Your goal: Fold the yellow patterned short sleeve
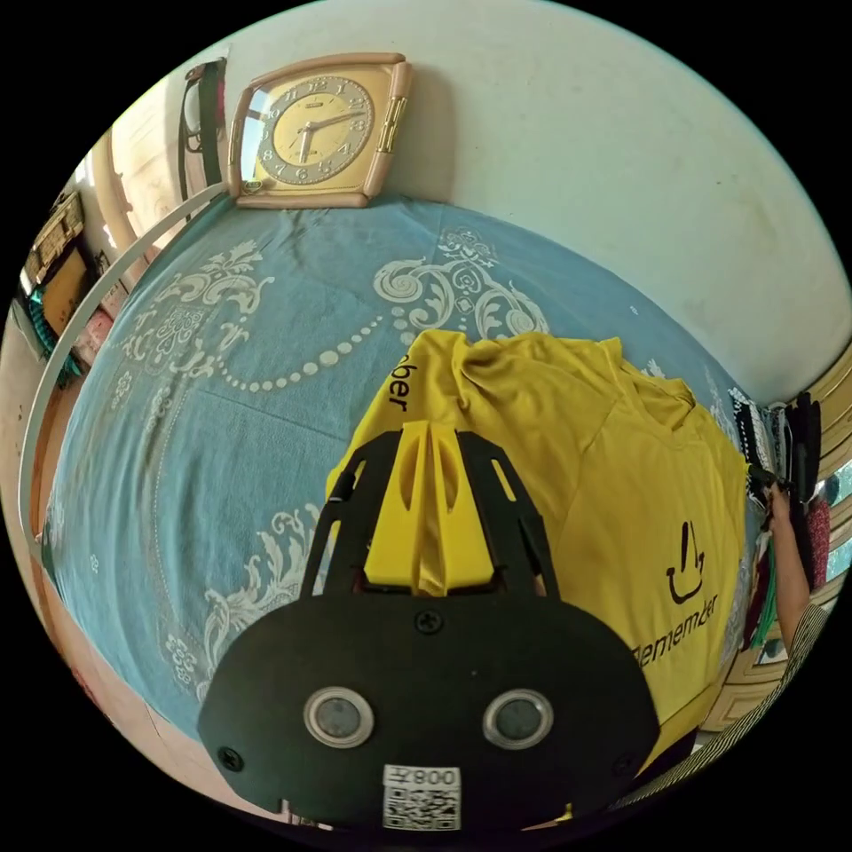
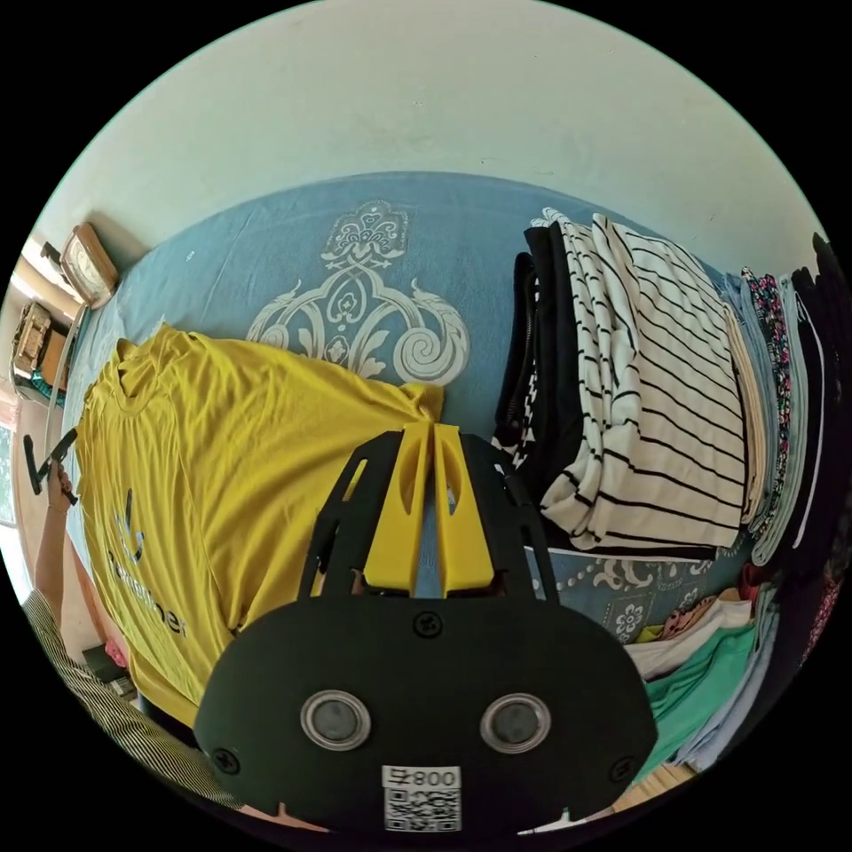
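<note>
The yellow short-sleeve shirt [image 1: 621, 497] lies front up on the blue patterned bed sheet [image 1: 222, 444], with a black smiley print and lettering showing. My left gripper [image 1: 432, 432] is shut on the shirt's rumpled sleeve side, and yellow cloth shows between its jaws. In the right gripper view the shirt [image 2: 231, 461] spreads to the left. My right gripper [image 2: 432, 430] is shut with its tips at the end of the other sleeve [image 2: 417, 399]. Blue sheet shows in the slit between its jaws. The left gripper [image 2: 46, 461] appears at the far left in a hand.
A framed clock [image 1: 311, 129] leans on the wall at the bed's far corner. A stack of folded striped and dark clothes [image 2: 639, 390] sits right of the shirt, with more folded piles [image 2: 710, 674] nearby. A person's striped sleeve [image 2: 106, 710] is at the bed edge.
</note>
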The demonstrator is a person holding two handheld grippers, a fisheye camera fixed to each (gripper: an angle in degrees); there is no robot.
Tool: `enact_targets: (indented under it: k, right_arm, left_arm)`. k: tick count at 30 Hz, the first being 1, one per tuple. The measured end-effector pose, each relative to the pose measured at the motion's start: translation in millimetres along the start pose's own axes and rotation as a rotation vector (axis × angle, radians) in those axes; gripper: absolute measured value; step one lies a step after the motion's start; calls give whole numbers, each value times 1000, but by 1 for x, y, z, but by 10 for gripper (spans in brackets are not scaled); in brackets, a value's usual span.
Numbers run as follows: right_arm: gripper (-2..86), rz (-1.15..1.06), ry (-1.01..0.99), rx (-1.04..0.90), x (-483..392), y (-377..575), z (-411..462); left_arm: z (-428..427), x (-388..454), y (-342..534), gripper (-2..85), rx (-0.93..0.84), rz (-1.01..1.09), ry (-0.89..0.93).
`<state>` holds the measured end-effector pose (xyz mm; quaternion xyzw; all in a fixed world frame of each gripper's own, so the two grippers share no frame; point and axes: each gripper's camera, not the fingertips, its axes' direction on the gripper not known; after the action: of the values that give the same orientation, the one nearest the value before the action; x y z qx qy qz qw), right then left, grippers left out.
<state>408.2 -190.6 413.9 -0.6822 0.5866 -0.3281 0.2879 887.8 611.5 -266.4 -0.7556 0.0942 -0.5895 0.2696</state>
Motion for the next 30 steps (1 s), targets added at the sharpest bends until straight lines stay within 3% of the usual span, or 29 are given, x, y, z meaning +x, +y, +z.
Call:
enact_targets:
  k: [7, 13, 16, 18, 20, 25, 30]
  right_arm:
    - [22, 51, -23, 47, -19, 18, -30]
    - [66, 137, -150, 41, -33, 88, -64]
    - [62, 87, -250, 12, -80, 139, -67]
    - [42, 7, -135, -104, -128, 165, -42]
    - [25, -2, -58, 1, -145, 177, -48]
    - [16, 35, -142, -32, -175, 161, -72]
    - [25, -170, -259, 48, -302, 131, -103]
  left_arm:
    - [-40, -22, 62, 3, 0, -6, 84]
    - [-74, -49, 136, 3, -19, -70, 172]
    - [-86, -59, 173, 4, -25, -119, 190]
    - [-87, -71, 193, 5, -53, -159, 194]
    - [-88, -81, 203, 6, -75, -195, 184]
    - [-106, -106, 208, 21, -14, -217, 251]
    - [-62, -119, 177, 51, -67, -282, 369]
